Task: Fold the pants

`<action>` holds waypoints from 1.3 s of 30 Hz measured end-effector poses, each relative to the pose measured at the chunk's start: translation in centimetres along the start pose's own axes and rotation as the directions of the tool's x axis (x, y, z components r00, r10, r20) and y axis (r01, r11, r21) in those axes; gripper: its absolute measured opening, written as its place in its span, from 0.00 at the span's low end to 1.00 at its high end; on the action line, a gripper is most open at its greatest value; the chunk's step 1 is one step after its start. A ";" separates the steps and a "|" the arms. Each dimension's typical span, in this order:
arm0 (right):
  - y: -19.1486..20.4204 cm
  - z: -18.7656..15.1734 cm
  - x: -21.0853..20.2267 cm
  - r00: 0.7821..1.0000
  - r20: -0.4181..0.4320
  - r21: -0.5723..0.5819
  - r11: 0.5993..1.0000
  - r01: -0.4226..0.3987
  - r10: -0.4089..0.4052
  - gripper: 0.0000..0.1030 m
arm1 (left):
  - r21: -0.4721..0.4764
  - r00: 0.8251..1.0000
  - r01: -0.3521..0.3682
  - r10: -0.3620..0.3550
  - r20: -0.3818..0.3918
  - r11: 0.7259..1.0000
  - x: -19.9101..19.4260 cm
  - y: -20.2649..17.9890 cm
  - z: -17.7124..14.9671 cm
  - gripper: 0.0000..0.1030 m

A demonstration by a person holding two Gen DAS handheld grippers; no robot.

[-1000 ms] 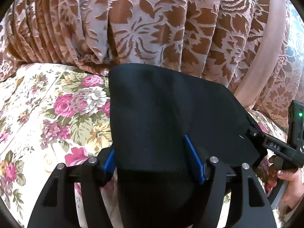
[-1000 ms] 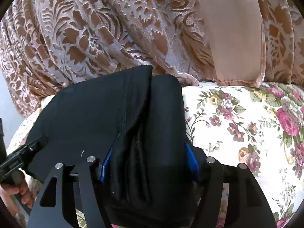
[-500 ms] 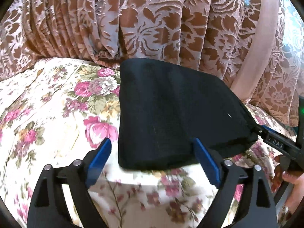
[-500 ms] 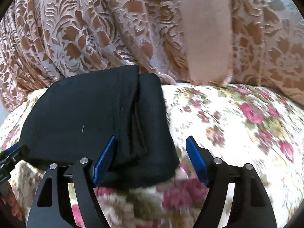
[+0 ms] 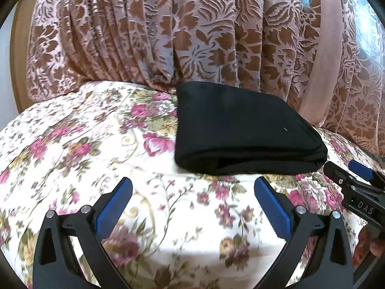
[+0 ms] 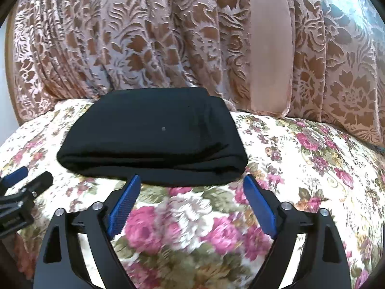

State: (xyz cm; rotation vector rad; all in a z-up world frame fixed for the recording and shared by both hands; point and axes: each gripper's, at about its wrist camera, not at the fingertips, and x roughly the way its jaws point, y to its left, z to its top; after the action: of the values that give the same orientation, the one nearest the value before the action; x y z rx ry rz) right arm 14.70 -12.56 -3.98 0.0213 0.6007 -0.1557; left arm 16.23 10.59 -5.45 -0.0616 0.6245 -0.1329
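Note:
The black pants lie folded into a flat stack on the flowered bed cover, close to the curtain; they also show in the right wrist view. My left gripper is open and empty, a short way in front of the stack's near edge. My right gripper is open and empty, its fingertips just short of the stack's near right corner. The right gripper also shows at the right edge of the left wrist view, and the left gripper at the left edge of the right wrist view.
A flowered bed cover spreads around the stack. A brown patterned curtain hangs right behind it, with a plain pink band.
Both grippers let go of the pants, opened and drew back toward me. The folded stack now rests on the bed cover.

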 end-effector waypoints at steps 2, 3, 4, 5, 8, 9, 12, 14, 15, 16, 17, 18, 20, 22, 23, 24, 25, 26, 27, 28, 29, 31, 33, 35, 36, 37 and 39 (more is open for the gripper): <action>0.7 -0.2 -0.8 1.000 0.000 -0.008 1.000 0.028 -0.028 0.88 | -0.012 1.000 -0.022 0.022 0.008 1.000 -0.8 0.2 -0.2 0.98; 0.9 -0.3 -1.2 0.999 0.000 -0.008 0.999 0.036 -0.036 0.88 | -0.020 1.000 -0.029 0.030 0.008 0.999 -1.3 0.4 -0.3 0.98; 1.1 -0.4 -1.6 0.999 -0.001 -0.004 0.999 0.040 -0.040 0.90 | -0.028 0.999 -0.034 0.034 0.011 0.999 -1.7 0.4 -0.2 0.98; 1.2 -0.4 -2.0 0.999 -0.002 0.004 0.999 0.046 -0.046 0.91 | -0.033 0.999 -0.042 0.043 0.014 0.999 -2.2 0.5 -0.2 0.98; 1.8 -0.5 -3.4 0.999 0.000 0.004 0.999 0.040 -0.040 0.91 | -0.025 0.997 -0.066 0.067 0.032 0.997 -3.6 0.4 -0.2 0.98; 1.9 -0.5 -3.7 0.999 0.002 0.001 0.999 0.040 -0.040 0.91 | -0.017 0.997 -0.076 0.077 0.032 0.997 -3.9 0.3 -0.2 0.98; 2.4 -0.5 -4.9 0.999 0.010 -0.011 0.999 0.049 -0.049 0.91 | 0.003 0.995 -0.095 0.095 0.030 0.995 -4.7 -0.1 -0.1 0.98; 2.6 -0.5 -5.4 0.999 0.018 -0.014 0.999 0.050 -0.049 0.91 | 0.001 0.995 -0.100 0.099 0.032 0.995 -5.3 -0.1 -0.2 0.98; 2.7 -0.5 -5.8 0.998 0.021 -0.017 0.998 0.053 -0.053 0.91 | 0.002 0.994 -0.101 0.101 0.033 0.995 -5.6 -0.2 -0.2 0.98; 2.7 -0.5 -6.0 0.998 0.026 -0.019 0.998 0.052 -0.052 0.91 | 0.002 0.995 -0.093 0.093 0.034 0.996 -6.0 -0.2 -0.2 0.98; 2.8 -0.6 -6.3 0.998 0.030 -0.022 0.998 0.054 -0.053 0.91 | 0.003 0.995 -0.092 0.092 0.026 0.996 -6.1 -0.2 -0.1 0.98; 2.9 -0.6 -6.5 0.998 0.030 -0.026 0.998 0.059 -0.058 0.91 | 0.003 0.996 -0.088 0.088 0.018 0.996 -6.2 -0.2 -0.1 0.98; 2.9 -0.7 -6.9 0.998 0.033 -0.026 0.998 0.061 -0.060 0.91 | -0.001 0.997 -0.079 0.079 0.002 0.997 -6.5 -0.2 -0.1 0.98; 2.8 -0.7 -7.2 0.998 0.036 -0.024 0.998 0.061 -0.060 0.91 | -0.005 0.997 -0.076 0.076 -0.007 0.997 -6.8 -0.2 -0.1 0.98; 2.8 -0.7 -7.5 0.997 0.039 -0.022 0.998 0.062 -0.061 0.91 | -0.004 0.997 -0.080 0.080 -0.008 0.997 -6.9 -0.3 -0.2 0.98; 2.8 -0.7 -7.6 0.997 0.040 -0.021 0.998 0.060 -0.060 0.91 | -0.002 0.996 -0.084 0.084 -0.008 0.996 -7.0 -0.3 -0.2 0.98; 2.8 -0.7 -7.7 0.997 0.041 -0.022 0.998 0.059 -0.058 0.91 | 0.001 0.996 -0.087 0.087 -0.007 0.996 -7.1 -0.4 -0.3 0.98; 2.8 -0.8 -7.9 0.997 0.042 -0.024 0.998 0.063 -0.062 0.91 | 0.006 0.996 -0.092 0.092 -0.011 0.996 -7.2 -0.4 -0.3 0.98; 2.8 -0.8 -8.0 0.997 0.043 -0.026 0.998 0.065 -0.064 0.91 | 0.005 0.996 -0.092 0.092 -0.013 0.996 -7.3 -0.4 -0.3 0.98; 2.8 -0.9 -8.1 0.997 0.045 -0.028 0.997 0.065 -0.064 0.91 | 0.003 0.996 -0.093 0.093 -0.013 0.996 -7.4 -0.4 -0.3 0.98; 2.8 -0.9 -8.3 0.997 0.045 -0.030 0.997 0.066 -0.065 0.91 | -0.002 0.995 -0.100 0.100 -0.013 0.995 -7.5 -0.3 -0.3 0.98; 2.7 -1.0 -8.5 0.997 0.047 -0.027 0.997 0.069 -0.068 0.91 | -0.007 0.995 -0.101 0.101 -0.011 0.995 -7.7 -0.3 -0.3 0.98; 2.6 -1.1 -8.7 0.997 0.046 -0.025 0.997 0.067 -0.066 0.91 | -0.009 0.995 -0.100 0.100 -0.012 0.995 -7.9 -0.3 -0.3 0.98; 2.5 -1.2 -8.8 0.997 0.045 -0.022 0.998 0.062 -0.061 0.91 | -0.005 0.995 -0.099 0.099 -0.011 0.995 -8.1 -0.4 -0.3 0.98; 2.5 -1.2 -8.9 0.997 0.044 -0.020 0.998 0.061 -0.060 0.91 | -0.002 0.995 -0.100 0.100 -0.011 0.995 -8.2 -0.5 -0.4 0.98; 2.5 -1.3 -9.0 0.997 0.044 -0.018 0.998 0.062 -0.061 0.91 | 0.001 0.995 -0.095 0.095 -0.010 0.995 -8.3 -0.6 -0.4 0.98; 2.5 -1.4 -9.1 0.997 0.045 -0.017 0.998 0.058 -0.057 0.91 | 0.006 0.995 -0.094 0.094 -0.010 0.996 -8.3 -0.8 -0.3 0.98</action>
State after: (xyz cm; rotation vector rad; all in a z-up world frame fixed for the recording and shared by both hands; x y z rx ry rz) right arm 6.90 -8.77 -0.04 -0.0170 0.5586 -0.2060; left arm 9.27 11.02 -0.82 -0.0264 0.6361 -0.0435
